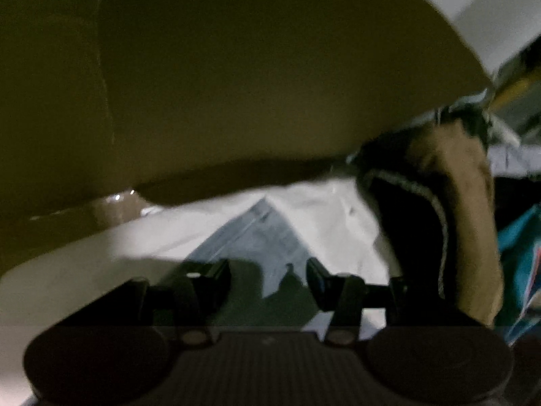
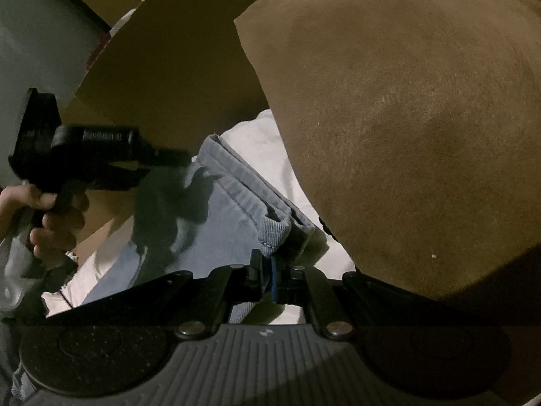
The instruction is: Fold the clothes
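A light blue denim garment (image 1: 257,233) lies on white cloth (image 1: 321,209). My left gripper (image 1: 267,270) hovers just over the denim, open, with nothing between its fingers. In the right wrist view the same denim (image 2: 230,209) runs toward the camera, and my right gripper (image 2: 265,267) is shut on a folded, stitched edge of it. That view also shows the left gripper (image 2: 169,165) at the left, held by a hand (image 2: 50,223), with its tips over the far end of the denim.
A cardboard wall (image 1: 236,84) rises close behind the denim, and a cardboard flap (image 2: 169,67) stands at the back. A brown garment (image 2: 405,135) fills the right side. It appears with a dark lining (image 1: 466,203) beside a teal garment (image 1: 520,253).
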Available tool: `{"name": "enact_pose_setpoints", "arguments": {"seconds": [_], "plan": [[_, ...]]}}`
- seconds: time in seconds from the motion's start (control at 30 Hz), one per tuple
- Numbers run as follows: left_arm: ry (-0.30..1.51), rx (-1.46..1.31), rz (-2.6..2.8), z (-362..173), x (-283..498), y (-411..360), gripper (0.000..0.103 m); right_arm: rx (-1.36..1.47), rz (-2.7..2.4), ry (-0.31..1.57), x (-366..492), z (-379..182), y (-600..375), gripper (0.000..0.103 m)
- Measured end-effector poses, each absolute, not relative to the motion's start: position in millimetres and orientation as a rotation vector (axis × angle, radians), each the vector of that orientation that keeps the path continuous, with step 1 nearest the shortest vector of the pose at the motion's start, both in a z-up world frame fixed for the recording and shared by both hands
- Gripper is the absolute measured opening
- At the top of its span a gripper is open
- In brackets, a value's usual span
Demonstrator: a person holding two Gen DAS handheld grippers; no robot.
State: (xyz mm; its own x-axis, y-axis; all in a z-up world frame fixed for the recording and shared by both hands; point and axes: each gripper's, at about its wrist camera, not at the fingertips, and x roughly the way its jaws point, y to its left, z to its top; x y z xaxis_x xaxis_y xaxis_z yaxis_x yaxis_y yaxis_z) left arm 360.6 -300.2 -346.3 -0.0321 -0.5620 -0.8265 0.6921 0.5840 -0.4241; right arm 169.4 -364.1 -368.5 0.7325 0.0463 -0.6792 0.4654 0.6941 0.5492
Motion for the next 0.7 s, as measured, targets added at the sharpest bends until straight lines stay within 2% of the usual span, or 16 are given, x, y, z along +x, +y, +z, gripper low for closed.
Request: {"name": "enact_pose_setpoints", "arguments": {"seconds": [0.1,0.2,0.37,0.7], "plan": [[1.221,0.094,-1.035,-343.0,358.9,-297.0,0.051,0.786,-0.249,0.711,168.9,-368.2,-363.5,0.005],[1.214,0.054,-1.048,-339.6,359.9,-288.4,0.042,0.791,-0.244,0.691,169.0,-366.3,-362.4,0.005],[1.209,0.092,-1.045,-336.6,363.2,-288.8,0.017,0.788,-0.232,0.647,173.9,-357.9,-360.3,0.006],[1.152,0.263,-0.939,-357.1,353.4,-309.1,0.020,0.796,-0.279,0.750,182.9,-373.2,-366.5,0.009]]}}
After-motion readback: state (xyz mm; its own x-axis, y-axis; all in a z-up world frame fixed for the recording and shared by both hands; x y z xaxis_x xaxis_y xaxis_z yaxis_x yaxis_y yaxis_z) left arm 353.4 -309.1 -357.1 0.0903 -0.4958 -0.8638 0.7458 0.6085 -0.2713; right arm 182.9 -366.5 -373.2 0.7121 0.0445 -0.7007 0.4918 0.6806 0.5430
